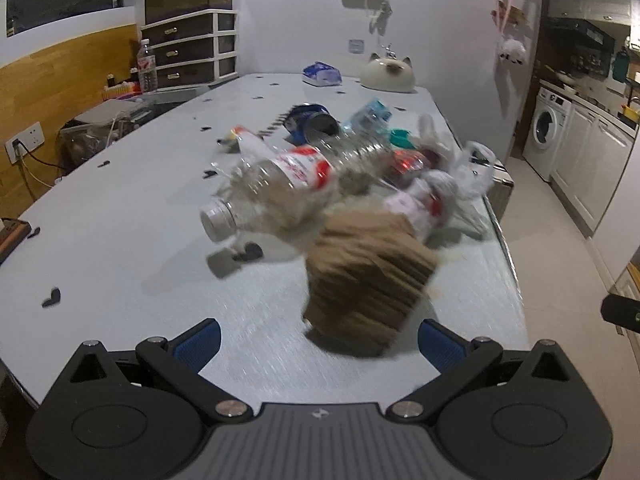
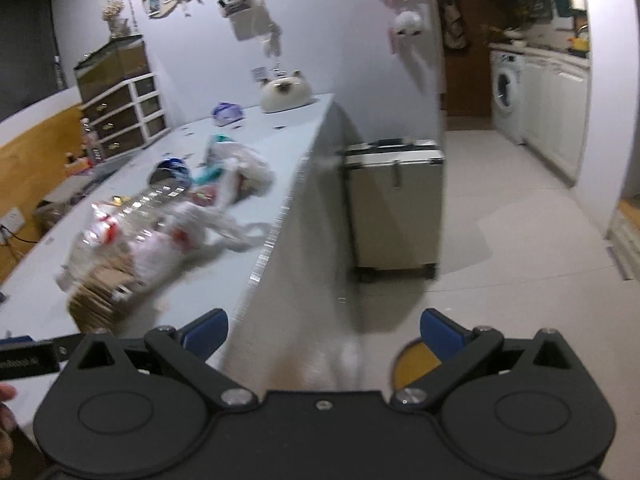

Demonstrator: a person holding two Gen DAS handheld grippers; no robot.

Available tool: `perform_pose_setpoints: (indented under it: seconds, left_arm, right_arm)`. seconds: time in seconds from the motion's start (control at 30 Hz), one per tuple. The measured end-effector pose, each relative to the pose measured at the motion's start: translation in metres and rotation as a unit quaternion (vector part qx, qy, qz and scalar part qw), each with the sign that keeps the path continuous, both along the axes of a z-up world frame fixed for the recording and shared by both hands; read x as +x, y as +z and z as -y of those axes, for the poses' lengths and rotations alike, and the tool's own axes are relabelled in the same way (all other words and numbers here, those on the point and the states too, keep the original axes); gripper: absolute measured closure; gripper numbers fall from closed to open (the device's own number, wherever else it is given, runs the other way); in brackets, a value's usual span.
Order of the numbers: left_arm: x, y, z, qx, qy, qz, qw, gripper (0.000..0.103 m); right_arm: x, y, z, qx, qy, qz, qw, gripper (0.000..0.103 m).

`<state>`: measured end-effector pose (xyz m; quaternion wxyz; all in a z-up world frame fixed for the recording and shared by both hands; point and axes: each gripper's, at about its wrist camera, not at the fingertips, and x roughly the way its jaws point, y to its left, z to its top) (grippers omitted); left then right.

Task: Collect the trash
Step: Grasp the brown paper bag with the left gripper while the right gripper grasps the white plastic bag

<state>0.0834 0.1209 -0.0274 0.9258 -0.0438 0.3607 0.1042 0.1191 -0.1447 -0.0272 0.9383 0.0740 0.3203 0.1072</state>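
A heap of trash lies on the pale table [image 1: 120, 240] near its right edge. Nearest me is a crumpled brown cardboard piece [image 1: 364, 280]. Behind it lie a clear plastic bottle [image 1: 280, 184] with a red-white label, a blue can [image 1: 312, 120], a white plastic bag [image 1: 468, 168] and more wrappers. My left gripper [image 1: 320, 340] is open and empty, just short of the cardboard. My right gripper [image 2: 324, 332] is open and empty, past the table's corner above the floor. The heap shows in the right wrist view, with the cardboard [image 2: 100, 292] and the bag [image 2: 224, 220].
A silver case [image 2: 394, 204] stands on the floor against the table's side. A cat-shaped white object [image 1: 386, 74] and a blue packet [image 1: 320, 74] sit at the table's far end. Drawers [image 1: 188, 48] stand far left. A washing machine [image 1: 546, 124] is at right.
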Motion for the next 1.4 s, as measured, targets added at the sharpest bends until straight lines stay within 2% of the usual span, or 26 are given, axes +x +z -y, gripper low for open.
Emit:
perform_pose_setpoints:
  seconds: [0.17, 0.3, 0.47, 0.63, 0.77, 0.87, 0.93, 0.97, 1.03, 1.17, 1.23, 1.3, 1.33, 1.37, 1.4]
  left_arm:
    - [0.024, 0.004, -0.008, 0.000, -0.008, -0.005, 1.0000, 0.000]
    - [0.044, 0.003, -0.008, -0.012, -0.027, -0.017, 0.9994, 0.000]
    - [0.059, -0.004, -0.002, -0.015, -0.053, -0.027, 0.9981, 0.000]
    - [0.064, -0.008, -0.004, -0.031, -0.075, -0.033, 0.9961, 0.000]
    - [0.063, -0.011, -0.002, -0.031, -0.093, -0.035, 0.9946, 0.000]
    - [0.065, -0.013, -0.002, -0.037, -0.094, -0.049, 0.9937, 0.000]
    - [0.067, -0.014, -0.004, -0.051, -0.097, -0.071, 0.9915, 0.000]
    - [0.067, -0.015, -0.005, -0.053, -0.097, -0.074, 0.9911, 0.000]
    - [0.064, -0.014, -0.006, -0.049, -0.089, -0.068, 0.9925, 0.000]
    - [0.059, -0.007, -0.012, -0.049, -0.093, -0.046, 0.9934, 0.003]
    - [0.058, -0.004, -0.016, -0.047, -0.088, -0.040, 0.9942, 0.010]
    - [0.058, -0.003, -0.021, -0.050, -0.080, -0.037, 0.9949, 0.023]
    - [0.058, -0.003, -0.024, -0.053, -0.076, -0.035, 0.9951, 0.022]
    - [0.057, -0.003, -0.026, -0.060, -0.078, -0.031, 0.9947, 0.028]
    - [0.055, -0.002, -0.028, -0.064, -0.078, -0.026, 0.9945, 0.041]
  right_arm:
    - [0.023, 0.009, -0.031, 0.023, 0.045, -0.002, 0.999, 0.000]
    - [0.044, 0.014, -0.046, 0.067, 0.050, -0.015, 0.996, 0.000]
    - [0.070, 0.012, -0.063, 0.111, 0.078, -0.059, 0.989, 0.000]
    - [0.097, 0.001, -0.080, 0.175, 0.124, -0.134, 0.967, 0.025]
    - [0.109, -0.007, -0.104, 0.169, 0.161, -0.169, 0.958, 0.039]
    - [0.111, -0.012, -0.115, 0.171, 0.182, -0.180, 0.951, 0.056]
    - [0.111, -0.010, -0.118, 0.179, 0.199, -0.180, 0.947, 0.075]
    - [0.111, -0.009, -0.119, 0.180, 0.205, -0.181, 0.945, 0.077]
    - [0.112, -0.008, -0.122, 0.172, 0.213, -0.186, 0.944, 0.096]
    - [0.112, -0.010, -0.130, 0.163, 0.226, -0.188, 0.942, 0.098]
    - [0.112, -0.011, -0.131, 0.162, 0.232, -0.186, 0.941, 0.098]
    - [0.111, -0.009, -0.132, 0.162, 0.238, -0.183, 0.940, 0.098]
    - [0.111, -0.008, -0.132, 0.162, 0.241, -0.180, 0.940, 0.098]
    - [0.111, -0.007, -0.132, 0.164, 0.243, -0.180, 0.939, 0.098]
    - [0.112, -0.006, -0.131, 0.167, 0.242, -0.181, 0.938, 0.098]
